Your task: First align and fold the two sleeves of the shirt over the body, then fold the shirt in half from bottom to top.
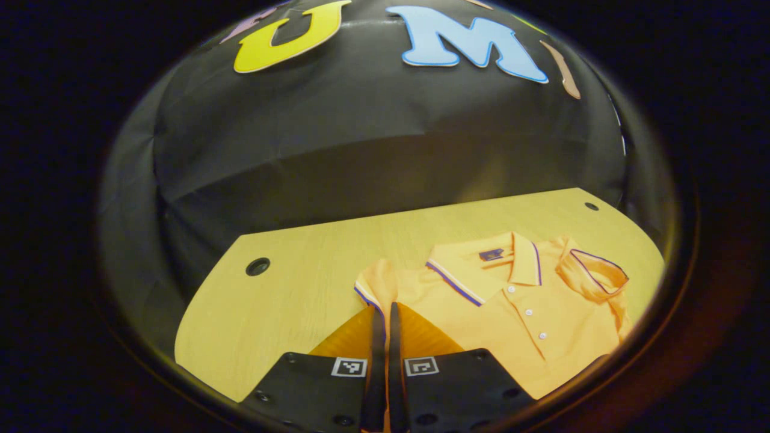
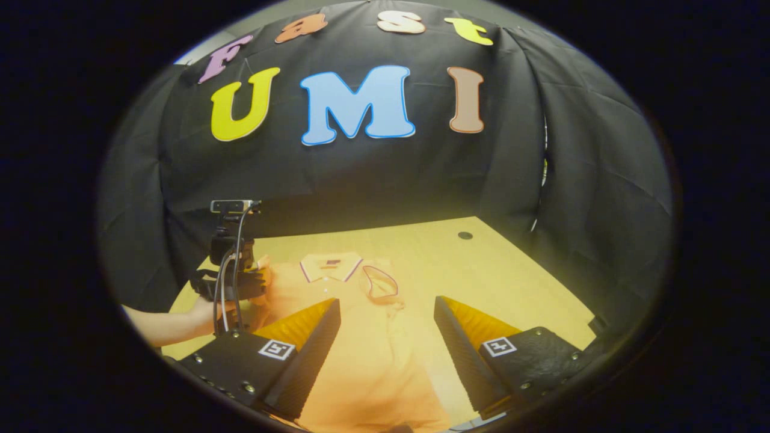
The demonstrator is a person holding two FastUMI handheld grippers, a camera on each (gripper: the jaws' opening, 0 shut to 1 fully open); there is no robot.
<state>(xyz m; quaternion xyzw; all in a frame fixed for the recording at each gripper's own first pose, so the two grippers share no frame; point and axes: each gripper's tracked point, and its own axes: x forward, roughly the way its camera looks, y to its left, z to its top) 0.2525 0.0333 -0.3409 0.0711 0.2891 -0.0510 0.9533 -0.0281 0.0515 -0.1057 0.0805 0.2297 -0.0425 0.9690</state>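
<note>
The shirt (image 1: 529, 319) is an orange polo with a soft knitted look. It lies flat on the pale wooden counter (image 1: 283, 288), collar toward the black cloth wall (image 1: 361, 150) and front side up. Its collar (image 1: 481, 270) has thin dark and white stripes along the edge, and a row of small white buttons (image 1: 528, 312) runs down the placket.

In the left gripper view, the left gripper (image 1: 383, 319) has its two fingers brought almost together, with only a very narrow slit between them. Their tips reach the striped cuff of the near sleeve (image 1: 376, 285), at the shirt's left edge. A thin strip of orange shows in the slit, but I cannot tell if the fabric is truly pinched. The far sleeve (image 1: 592, 273) is already turned inward over the chest, its striped cuff forming a loop.

In the right gripper view, the right gripper (image 2: 388, 310) is wide open and holds nothing. The lower body of the shirt (image 2: 373, 361) lies between and under its fingers, whose inner faces are ribbed. Farther off, a hand (image 2: 204, 313) holds the left gripper (image 2: 231, 282) at the shirt's sleeve side, with cables running down it. The counter has a rounded corner and small dark round holes (image 2: 464, 235).
</note>
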